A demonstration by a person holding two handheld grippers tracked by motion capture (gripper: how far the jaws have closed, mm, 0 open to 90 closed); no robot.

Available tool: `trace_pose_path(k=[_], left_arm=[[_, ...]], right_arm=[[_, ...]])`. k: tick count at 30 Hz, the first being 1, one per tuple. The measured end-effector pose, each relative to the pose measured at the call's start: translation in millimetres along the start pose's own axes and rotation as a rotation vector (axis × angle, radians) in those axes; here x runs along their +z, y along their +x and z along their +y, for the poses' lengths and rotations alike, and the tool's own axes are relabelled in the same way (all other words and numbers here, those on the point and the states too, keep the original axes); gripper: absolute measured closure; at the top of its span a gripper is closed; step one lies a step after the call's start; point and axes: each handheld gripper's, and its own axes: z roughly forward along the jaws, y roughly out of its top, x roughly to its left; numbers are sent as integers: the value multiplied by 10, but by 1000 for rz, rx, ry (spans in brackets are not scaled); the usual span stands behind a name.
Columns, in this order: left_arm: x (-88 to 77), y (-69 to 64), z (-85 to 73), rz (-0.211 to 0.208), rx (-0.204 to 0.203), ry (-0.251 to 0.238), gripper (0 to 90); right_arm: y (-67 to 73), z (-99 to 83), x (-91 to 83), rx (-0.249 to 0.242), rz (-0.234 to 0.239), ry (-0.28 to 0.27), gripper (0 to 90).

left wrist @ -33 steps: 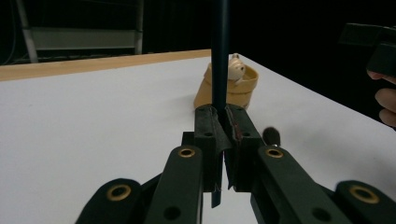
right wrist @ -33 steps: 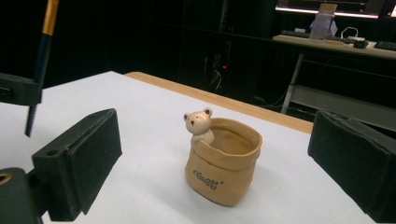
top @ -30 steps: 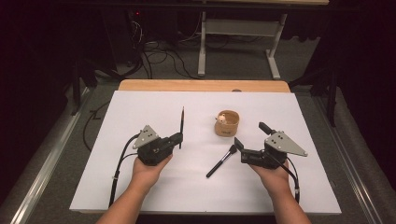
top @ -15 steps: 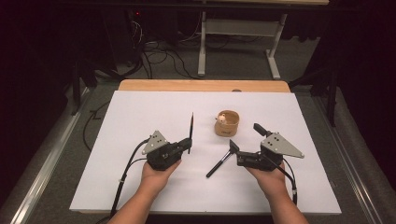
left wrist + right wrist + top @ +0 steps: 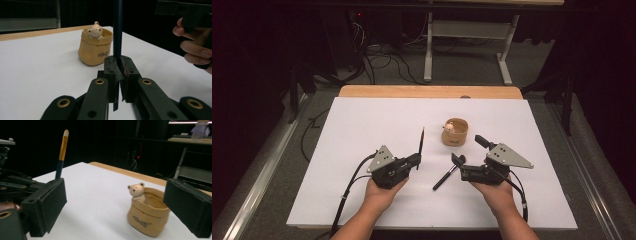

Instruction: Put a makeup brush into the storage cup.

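Observation:
My left gripper (image 5: 415,161) is shut on a dark pencil (image 5: 420,144) with a gold upper end, which stands nearly upright. The left gripper view has the jaws (image 5: 119,62) clamped on the pencil's shaft (image 5: 117,30). A tan pouch-shaped holder (image 5: 455,133) with a small bear figure sits just beyond and to the right. My right gripper (image 5: 468,150) is open, its pads (image 5: 47,205) wide apart with nothing between them and aimed at the holder (image 5: 147,216). A black pen (image 5: 445,178) lies on the white table by the right gripper's lower jaw.
The white table (image 5: 362,120) has a wooden strip (image 5: 427,91) along its far edge. Cables trail from both grippers toward the near edge. A metal frame stands on the dark floor (image 5: 462,55) behind the table.
My left gripper has moved right and a little nearer to me, carrying the upright pencil closer to the holder. The right gripper has stayed about where it was.

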Motion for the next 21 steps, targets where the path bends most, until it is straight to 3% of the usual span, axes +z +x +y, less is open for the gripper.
trace_pose_path(k=[11,21], left_arm=[[33,-79,1,-26,13,-2,845],[78,-165,-14,-57,22,6,844]], right_arm=[[77,7,47,40,61,-1,129],[159,11,77,70,85,-17,174]])
